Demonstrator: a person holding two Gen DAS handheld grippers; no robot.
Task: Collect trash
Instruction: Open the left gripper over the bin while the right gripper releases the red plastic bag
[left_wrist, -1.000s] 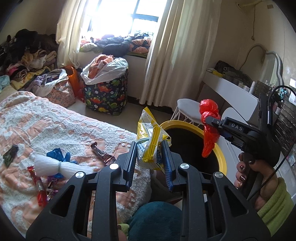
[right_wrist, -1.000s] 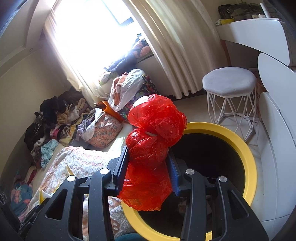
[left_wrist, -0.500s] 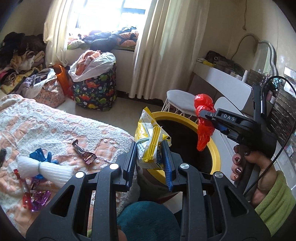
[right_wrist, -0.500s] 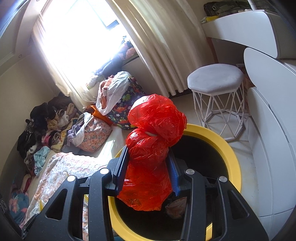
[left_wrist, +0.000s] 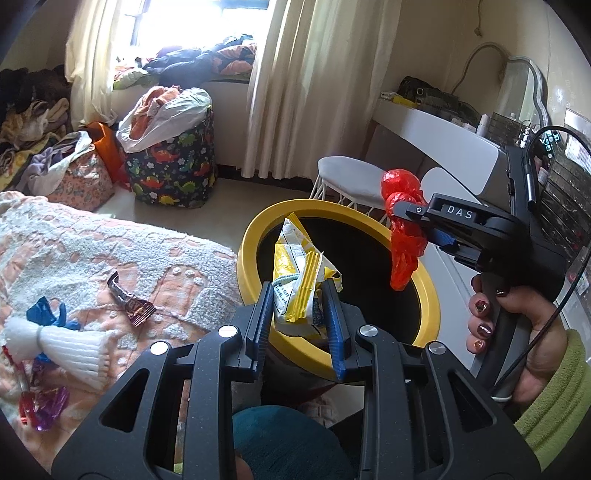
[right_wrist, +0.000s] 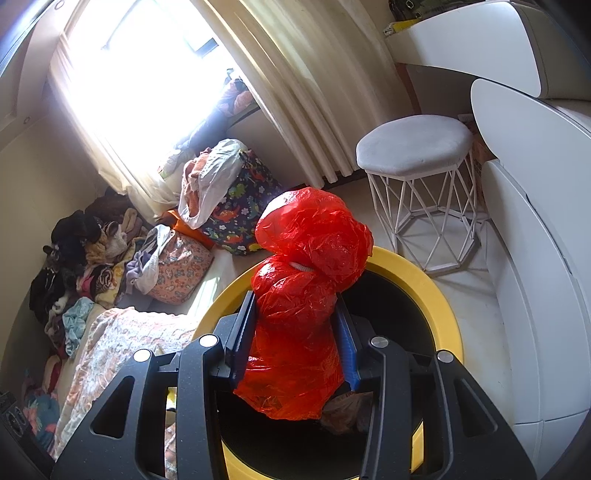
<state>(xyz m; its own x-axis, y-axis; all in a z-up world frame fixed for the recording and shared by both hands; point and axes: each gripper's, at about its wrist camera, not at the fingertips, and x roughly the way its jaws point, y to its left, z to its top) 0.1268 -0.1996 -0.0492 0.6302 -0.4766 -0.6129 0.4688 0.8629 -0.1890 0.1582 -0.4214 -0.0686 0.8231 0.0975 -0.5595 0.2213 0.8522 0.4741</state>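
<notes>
**Two handfuls held over the bin**

The left gripper (left_wrist: 298, 314) pinches a crinkled yellow-and-white foil wrapper (left_wrist: 299, 273) above the round, yellow-rimmed bin (left_wrist: 255, 236). The right gripper (right_wrist: 295, 328) clamps a knotted, glossy red plastic bag (right_wrist: 306, 288) over the bin's dark mouth. More shiny wrappers (left_wrist: 129, 299) lie on the nubby bedspread (left_wrist: 110, 243).

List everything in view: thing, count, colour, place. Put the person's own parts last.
trash bin: 1, yellow rim, black inside, beside bed
snack wrapper: 1, yellow-white, in left gripper over bin
plastic bag: 1, red, in right gripper over bin
candy wrapper: 1, brown, on bed
knit bundle: 1, white, on bed
stool: 1, white, by curtain
dinosaur laundry bag: 1, dark, on floor
left gripper: 1, black, closed
right gripper: 1, black, closed
right hand: 1, dark nails, green sleeve
</notes>
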